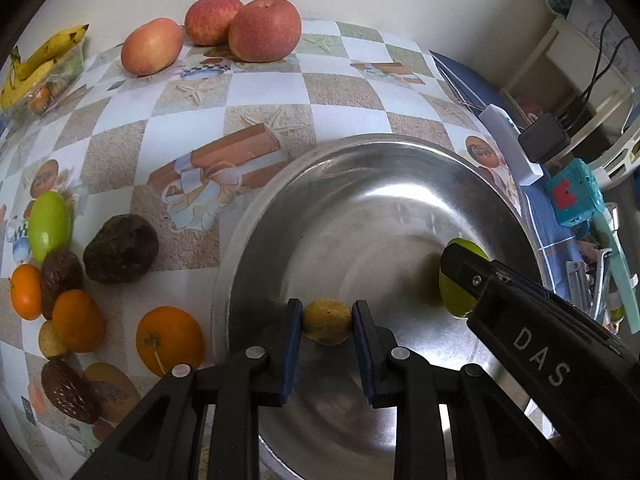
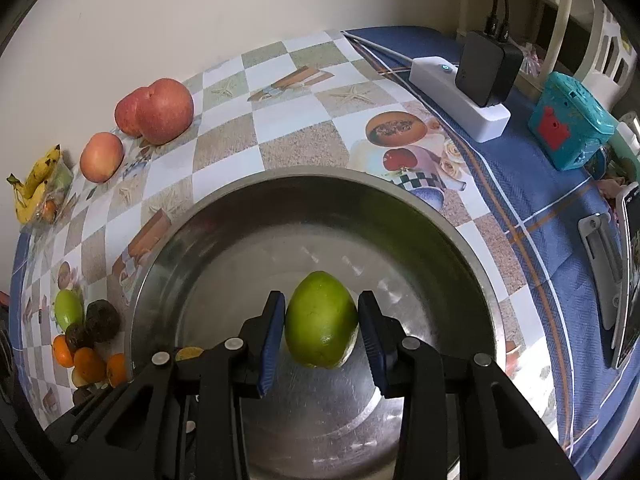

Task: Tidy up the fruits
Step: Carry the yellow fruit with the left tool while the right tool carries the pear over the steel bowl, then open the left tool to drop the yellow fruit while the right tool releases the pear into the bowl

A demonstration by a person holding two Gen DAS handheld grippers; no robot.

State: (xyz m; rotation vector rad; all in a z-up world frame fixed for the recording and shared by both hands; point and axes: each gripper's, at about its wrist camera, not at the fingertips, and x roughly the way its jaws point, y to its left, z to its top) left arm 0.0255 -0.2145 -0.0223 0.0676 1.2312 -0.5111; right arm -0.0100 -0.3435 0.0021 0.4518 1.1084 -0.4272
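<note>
My left gripper (image 1: 326,314) is shut on a small yellow-brown fruit (image 1: 327,322), held just above the inside of a wide steel bowl (image 1: 360,184). My right gripper (image 2: 322,326) is shut on a green mango-like fruit (image 2: 320,320) over the same bowl (image 2: 224,232). In the left wrist view the right gripper's finger (image 1: 466,270) covers part of that green fruit (image 1: 454,300) at the bowl's right side. Loose fruit lies left of the bowl: oranges (image 1: 170,340), a dark brown fruit (image 1: 120,248), a green fruit (image 1: 49,226).
Three red apples (image 1: 264,30) and bananas (image 1: 40,60) sit along the far wall on the checkered tablecloth. Right of the bowl, on blue cloth, stand a white power strip (image 2: 460,96) with a black adapter (image 2: 486,68), a teal box (image 2: 568,124) and a phone (image 2: 628,280).
</note>
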